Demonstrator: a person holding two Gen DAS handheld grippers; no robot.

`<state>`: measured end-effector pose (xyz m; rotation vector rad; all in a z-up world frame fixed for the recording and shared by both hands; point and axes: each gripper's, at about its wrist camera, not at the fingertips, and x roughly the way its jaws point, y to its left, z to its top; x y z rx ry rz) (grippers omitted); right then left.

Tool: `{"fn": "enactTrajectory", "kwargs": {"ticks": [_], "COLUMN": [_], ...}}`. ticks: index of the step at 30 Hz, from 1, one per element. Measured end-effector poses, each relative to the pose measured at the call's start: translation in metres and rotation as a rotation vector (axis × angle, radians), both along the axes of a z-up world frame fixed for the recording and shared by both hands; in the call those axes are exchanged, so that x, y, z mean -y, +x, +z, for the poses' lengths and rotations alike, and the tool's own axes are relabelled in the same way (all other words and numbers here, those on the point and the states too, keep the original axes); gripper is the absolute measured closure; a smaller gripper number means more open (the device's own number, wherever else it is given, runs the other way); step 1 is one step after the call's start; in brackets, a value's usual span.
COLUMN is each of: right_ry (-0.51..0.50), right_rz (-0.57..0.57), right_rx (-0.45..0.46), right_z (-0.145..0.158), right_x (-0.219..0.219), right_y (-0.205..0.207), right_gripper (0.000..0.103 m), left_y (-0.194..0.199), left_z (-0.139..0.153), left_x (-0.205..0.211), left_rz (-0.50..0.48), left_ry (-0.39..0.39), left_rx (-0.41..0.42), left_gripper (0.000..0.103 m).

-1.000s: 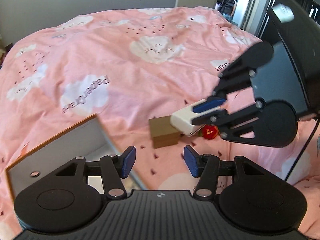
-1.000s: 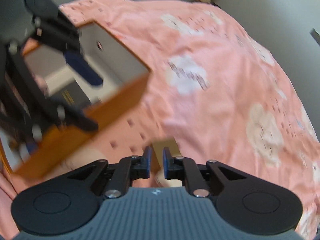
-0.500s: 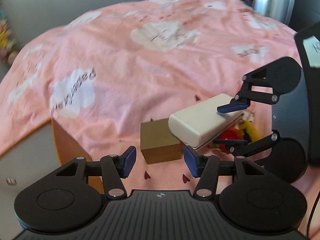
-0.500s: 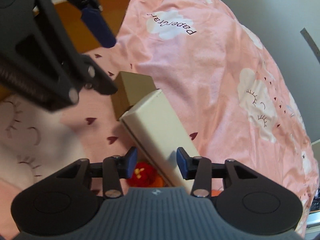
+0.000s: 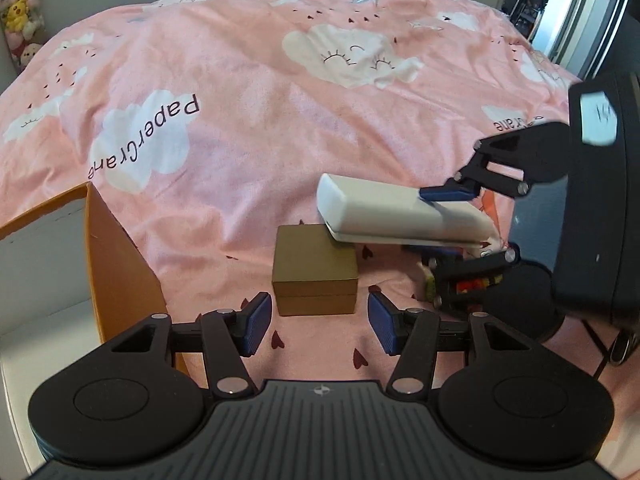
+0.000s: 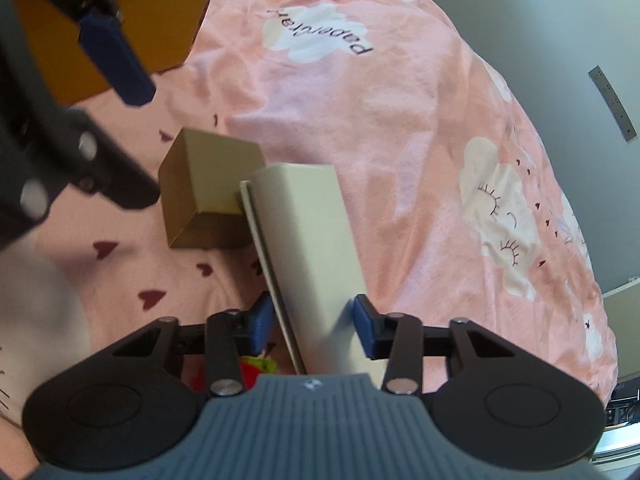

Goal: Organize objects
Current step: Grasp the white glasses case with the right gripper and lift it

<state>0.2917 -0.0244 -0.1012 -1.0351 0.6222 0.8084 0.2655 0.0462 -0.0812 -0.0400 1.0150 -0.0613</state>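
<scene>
1. The bed [image 5: 256, 128] fills both of your views. Its pink cover carries white clouds, small dark hearts and the printed word "PaperCrane".
2. At the left edge of your left wrist view stands the orange box [image 5: 116, 264], open on top and pale inside. It rests on the bed, near the small brown box but not touching it.
3. Your right gripper [image 6: 316, 326] has the long white box [image 6: 308, 240] between its blue pads, and its jaws are closing on it. In the right wrist view both pads are against the sides of the box. The white box is tilted, and its far end lies over one corner of the brown box [image 5: 315, 268].
4. Your left gripper [image 5: 320, 322] is spread apart and holds nothing. The brown box sits on the bed just in front of its two blue fingertips [image 5: 256, 318], in line with the gap between them, and they do not touch it.
5. Under the white box, next to your right gripper, a small red and yellow-green thing [image 6: 256, 370] lies on the cover. It is mostly hidden, so you cannot tell what it is.
</scene>
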Motion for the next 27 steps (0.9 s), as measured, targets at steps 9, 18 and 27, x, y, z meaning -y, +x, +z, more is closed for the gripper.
{"fn": "enactTrajectory", "kwargs": {"ticks": [9, 18, 27], "right_ry": [0.021, -0.057, -0.186], "right_rz": [-0.036, 0.013, 0.122], "right_rx": [0.077, -0.123, -0.421], "right_z": [0.047, 0.096, 0.079], "right_x": [0.006, 0.023, 0.016], "right_y": [0.001, -0.026, -0.056], "right_gripper": [0.073, 0.073, 0.072], "left_y": [-0.007, -0.020, -0.039], "left_z": [0.010, 0.025, 0.027], "left_x": [0.001, 0.014, 0.023], "left_rz": [-0.005, -0.120, -0.166], "left_ry": [-0.009, -0.015, 0.080], "left_rx": [0.016, 0.021, -0.055], "left_gripper": [0.040, 0.040, 0.040]}}
